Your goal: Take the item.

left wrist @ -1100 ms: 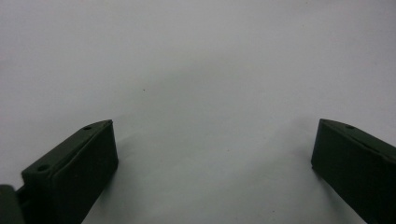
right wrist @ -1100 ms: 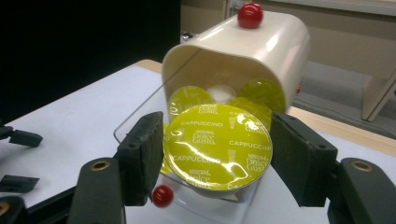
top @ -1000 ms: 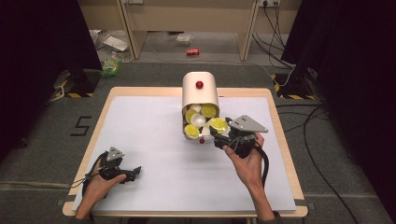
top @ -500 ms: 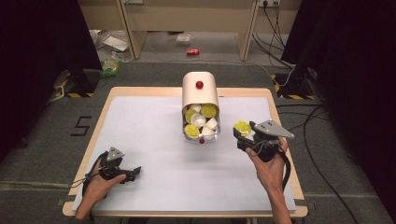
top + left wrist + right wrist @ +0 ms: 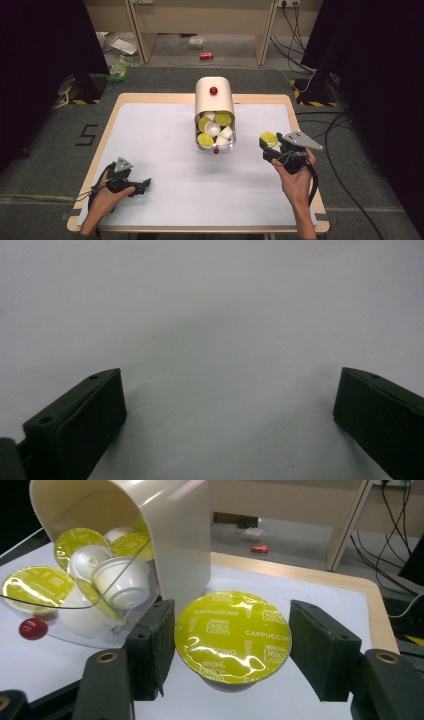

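Note:
A cream capsule box [image 5: 214, 100] lies at the middle back of the white table [image 5: 155, 135], its clear front flap [image 5: 60, 615] open over several white capsules with yellow-green lids [image 5: 212, 131]. One such capsule [image 5: 232, 637], its foil marked Cappuccino, sits lid-up between the jaws of my right gripper [image 5: 232, 619], which is shut on it. In the high view this capsule [image 5: 269, 138] is to the right of the box, apart from it, held by the right gripper [image 5: 266, 146]. My left gripper [image 5: 143, 184] rests near the front left, jaws open on bare table [image 5: 227, 400].
A red knob [image 5: 213, 91] tops the box and another [image 5: 216, 150] sits at the flap's edge. The table's wooden rim [image 5: 300, 125] runs close behind the right hand. Cables [image 5: 340, 165] trail on the floor to the right, and a red can [image 5: 206, 56] lies beyond the table.
The right gripper has carried the capsule away from the box's open front, rightward and slightly toward the front. The left gripper has stayed put.

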